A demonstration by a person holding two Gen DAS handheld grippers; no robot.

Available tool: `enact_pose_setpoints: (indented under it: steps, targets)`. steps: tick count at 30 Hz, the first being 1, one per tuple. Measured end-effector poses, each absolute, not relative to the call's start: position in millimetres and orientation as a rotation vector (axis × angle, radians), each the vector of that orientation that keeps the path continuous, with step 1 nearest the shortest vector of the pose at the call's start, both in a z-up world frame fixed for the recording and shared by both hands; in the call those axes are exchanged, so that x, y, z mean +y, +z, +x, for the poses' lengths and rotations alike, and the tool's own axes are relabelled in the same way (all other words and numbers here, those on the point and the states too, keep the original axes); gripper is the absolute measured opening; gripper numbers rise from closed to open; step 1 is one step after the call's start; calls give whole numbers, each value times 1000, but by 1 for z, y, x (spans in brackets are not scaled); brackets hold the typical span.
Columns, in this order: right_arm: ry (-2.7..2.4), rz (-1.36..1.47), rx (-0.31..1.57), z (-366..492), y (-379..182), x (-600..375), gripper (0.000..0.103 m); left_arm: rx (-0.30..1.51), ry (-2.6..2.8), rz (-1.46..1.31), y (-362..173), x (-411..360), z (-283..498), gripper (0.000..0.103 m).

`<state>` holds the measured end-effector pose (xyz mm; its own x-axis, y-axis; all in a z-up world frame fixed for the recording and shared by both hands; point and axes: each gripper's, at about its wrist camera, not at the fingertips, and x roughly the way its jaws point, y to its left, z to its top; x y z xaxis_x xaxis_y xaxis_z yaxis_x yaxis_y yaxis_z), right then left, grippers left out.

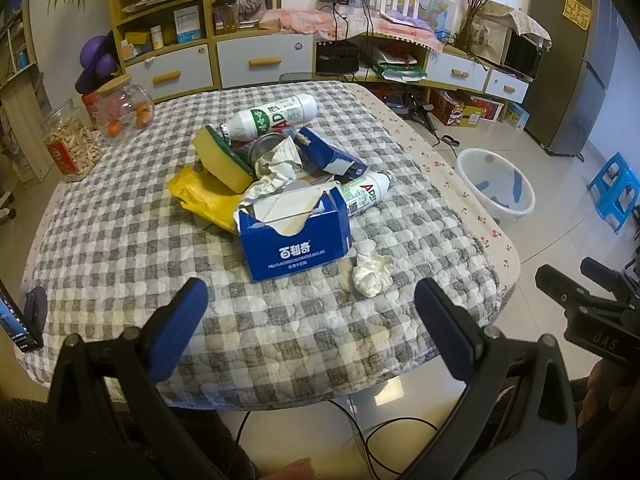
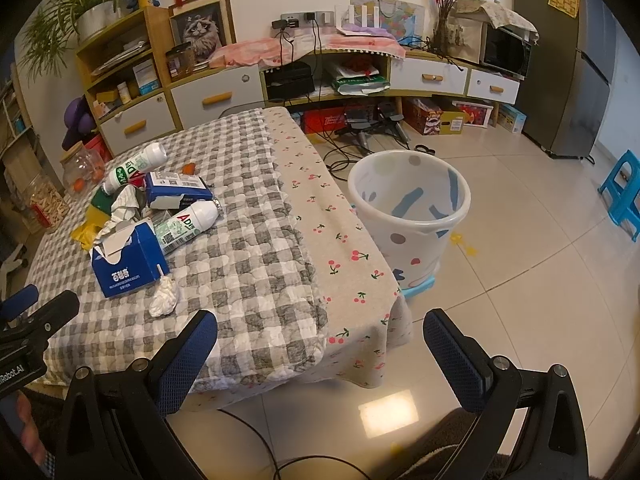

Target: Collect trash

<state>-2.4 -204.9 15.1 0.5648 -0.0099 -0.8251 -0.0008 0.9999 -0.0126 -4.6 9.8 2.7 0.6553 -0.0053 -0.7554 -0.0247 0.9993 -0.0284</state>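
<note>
Basically, both tongs spread and empty: left gripper facing the trash pile, right gripper alone with the whole polka-dot bin.

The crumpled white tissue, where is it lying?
The crumpled tissue lies on the checked tablecloth, just right of the blue box, on the table's near side.

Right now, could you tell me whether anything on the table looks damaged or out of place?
Yes. The blue carton nearest the grippers is torn open along its top edge. A crumpled tissue lies apart from the heap, beside that carton. The white bin on the floor looks empty.
</note>
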Motion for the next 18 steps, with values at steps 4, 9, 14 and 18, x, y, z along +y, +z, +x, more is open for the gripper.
enact_pose_setpoints:
  steps: [4, 9, 14, 18]
  targets:
    - [-8, 0, 974, -1, 15, -207, 103, 862, 11, -49, 3, 12, -2, 103]
    - [4, 34, 1017, 10, 15, -209, 103, 891, -14, -35, 4, 13, 14, 103]
    - [16, 30, 1087, 35, 20, -206, 103, 912, -33, -5, 15, 21, 35, 103]
    - [49, 49, 1125, 59, 25, -205, 103, 936, -10, -47, 24, 44, 60, 103]
